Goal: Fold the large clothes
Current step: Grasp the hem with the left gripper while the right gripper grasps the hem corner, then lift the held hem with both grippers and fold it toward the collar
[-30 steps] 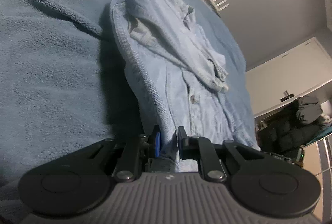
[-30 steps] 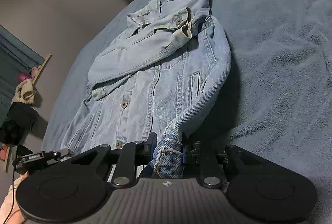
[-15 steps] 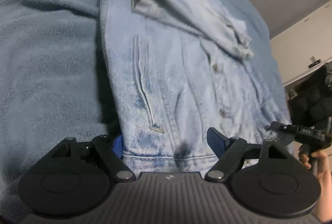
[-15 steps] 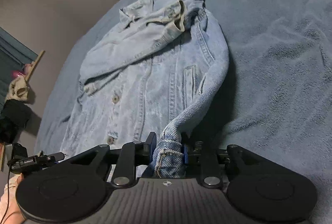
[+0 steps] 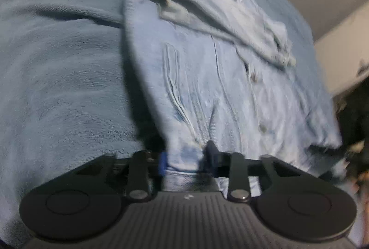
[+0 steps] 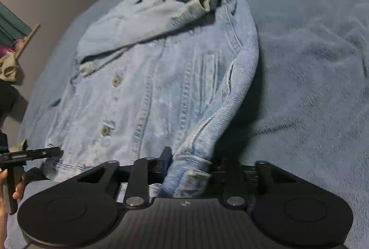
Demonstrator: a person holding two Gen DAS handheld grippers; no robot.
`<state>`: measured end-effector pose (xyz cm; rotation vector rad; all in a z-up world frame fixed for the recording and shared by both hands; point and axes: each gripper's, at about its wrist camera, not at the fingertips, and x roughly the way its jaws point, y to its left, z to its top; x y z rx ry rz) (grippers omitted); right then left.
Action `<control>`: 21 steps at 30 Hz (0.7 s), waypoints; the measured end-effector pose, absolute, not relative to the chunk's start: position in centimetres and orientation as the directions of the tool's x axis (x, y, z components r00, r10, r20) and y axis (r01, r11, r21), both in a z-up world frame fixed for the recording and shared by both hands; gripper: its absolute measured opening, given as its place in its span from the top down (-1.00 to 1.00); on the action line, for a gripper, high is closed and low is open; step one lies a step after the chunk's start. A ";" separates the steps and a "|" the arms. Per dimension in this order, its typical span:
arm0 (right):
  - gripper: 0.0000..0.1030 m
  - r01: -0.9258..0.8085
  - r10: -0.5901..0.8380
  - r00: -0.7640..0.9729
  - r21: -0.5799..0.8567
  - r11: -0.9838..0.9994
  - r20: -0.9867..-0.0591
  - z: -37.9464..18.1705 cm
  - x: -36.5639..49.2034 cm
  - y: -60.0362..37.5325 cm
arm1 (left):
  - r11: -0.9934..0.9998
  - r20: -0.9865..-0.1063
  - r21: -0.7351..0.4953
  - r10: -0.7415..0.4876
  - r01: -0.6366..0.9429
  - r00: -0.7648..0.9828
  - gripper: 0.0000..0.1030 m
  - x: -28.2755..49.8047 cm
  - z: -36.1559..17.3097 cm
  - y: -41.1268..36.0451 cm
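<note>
Now left claw (image 5: 185,160) closing on denim jacket (image 5: 219,78) hem; right claw (image 6: 189,166) clamping sleeve cuff (image 6: 191,176).

Both wrist views close, angled down from hem end; share denim jacket (image 5: 207,78) (image 6: 161,78), blanket (image 5: 57,87) (image 6: 311,64).

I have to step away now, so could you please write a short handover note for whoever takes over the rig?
Left gripper: jaws closing on the jacket hem corner that sits between them.
Right gripper: shut on the cuff of the sleeve lying along the jacket's edge.
Jacket: front up on the blanket, buttoned.
Done: the other sleeve lies folded across the chest.
Left: fold in the held sleeve, then fold the body.
</note>
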<state>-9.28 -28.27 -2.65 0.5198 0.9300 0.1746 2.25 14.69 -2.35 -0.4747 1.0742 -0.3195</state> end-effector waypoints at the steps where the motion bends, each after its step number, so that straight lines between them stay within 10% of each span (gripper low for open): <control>1: 0.46 0.072 0.366 0.601 0.503 0.861 -0.711 -2.5 -9.3 -28.3 | 0.828 -0.733 -0.561 -0.503 0.011 0.459 0.66 2.2 -2.3 15.4; 12: 0.53 0.014 0.455 0.762 0.713 0.701 -0.462 -0.1 -10.2 -31.3 | 0.736 -0.604 -0.675 -0.596 0.059 0.529 0.76 2.1 -1.3 16.8; 21: 0.54 0.031 0.436 0.763 0.700 0.714 -0.478 0.1 -10.2 -31.6 | 0.668 -0.552 -0.743 -0.635 0.025 0.540 0.76 2.2 -1.5 17.7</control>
